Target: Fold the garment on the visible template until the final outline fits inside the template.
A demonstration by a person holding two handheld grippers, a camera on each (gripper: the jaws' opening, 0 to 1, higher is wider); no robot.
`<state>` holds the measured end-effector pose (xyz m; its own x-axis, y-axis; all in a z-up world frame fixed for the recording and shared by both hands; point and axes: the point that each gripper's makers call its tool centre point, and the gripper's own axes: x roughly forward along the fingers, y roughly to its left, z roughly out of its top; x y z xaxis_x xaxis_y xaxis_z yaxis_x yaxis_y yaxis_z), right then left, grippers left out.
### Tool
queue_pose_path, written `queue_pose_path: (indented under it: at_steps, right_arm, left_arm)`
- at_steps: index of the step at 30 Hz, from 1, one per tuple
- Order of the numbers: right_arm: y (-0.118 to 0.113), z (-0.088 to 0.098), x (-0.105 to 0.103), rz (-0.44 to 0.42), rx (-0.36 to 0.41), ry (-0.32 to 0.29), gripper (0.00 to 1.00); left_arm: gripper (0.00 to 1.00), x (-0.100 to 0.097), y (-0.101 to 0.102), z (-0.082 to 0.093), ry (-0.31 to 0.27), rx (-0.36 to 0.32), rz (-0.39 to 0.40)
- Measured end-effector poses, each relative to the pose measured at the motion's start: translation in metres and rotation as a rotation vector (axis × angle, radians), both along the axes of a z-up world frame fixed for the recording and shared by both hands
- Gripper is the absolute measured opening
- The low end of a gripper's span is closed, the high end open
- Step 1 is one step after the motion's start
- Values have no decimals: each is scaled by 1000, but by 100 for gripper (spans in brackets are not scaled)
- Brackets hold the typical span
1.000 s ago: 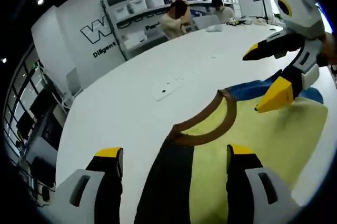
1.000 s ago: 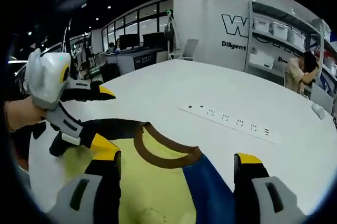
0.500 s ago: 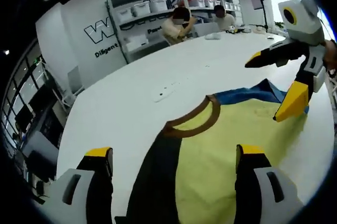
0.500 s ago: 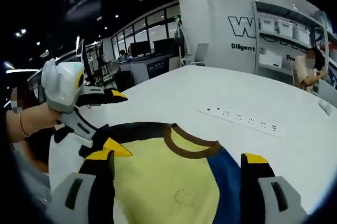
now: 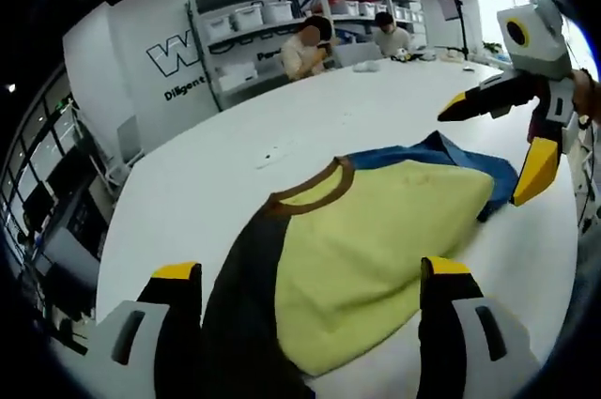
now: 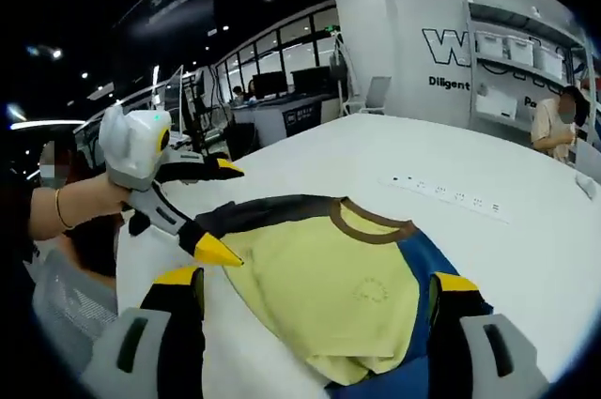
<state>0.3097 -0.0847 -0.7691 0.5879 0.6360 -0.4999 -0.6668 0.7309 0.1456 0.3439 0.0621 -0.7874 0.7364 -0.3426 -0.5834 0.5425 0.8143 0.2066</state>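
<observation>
Yellow garment [image 6: 329, 291] now farther from both raised, open hand-held grippers.

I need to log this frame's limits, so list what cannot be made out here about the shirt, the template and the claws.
- Template: none can be picked out in either view; the shirt covers the white table where it might lie.
- Shirt hem: left gripper view, cut off by the bottom edge.
- Chest print: right gripper view, too small to read.
- Right claw and left claw: both open beside the sleeves; contact with the fabric is unclear.
</observation>
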Motion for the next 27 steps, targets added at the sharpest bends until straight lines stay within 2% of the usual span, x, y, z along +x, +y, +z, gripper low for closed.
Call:
queue_pose_path:
  at_steps: [8, 11, 15, 18, 23, 27]
  right_arm:
    - [0, -10, -32, 37, -19, 9, 99]
    - [1, -16, -41, 42, -18, 21, 99]
    - [-1, -26, -53, 48, -32, 29, 90]
    - [-2, -35, -58, 53, -31, 48, 88]
    - [0, -44, -62, 72, -33, 52, 80]
    - [-4, -54, -57, 72, -66, 39, 73]
  left_arm:
    - [95, -27, 2, -1, -23, -40, 6]
    - [92, -38, 2, -7, -12, -44, 3]
    - [87, -54, 0, -14, -2, -56, -16]
    - [84, -61, -1, -20, -5, -55, -34]
    - [76, -69, 0, -30, 29, -47, -35]
    - [72, -72, -4, -32, 15, -88, -40]
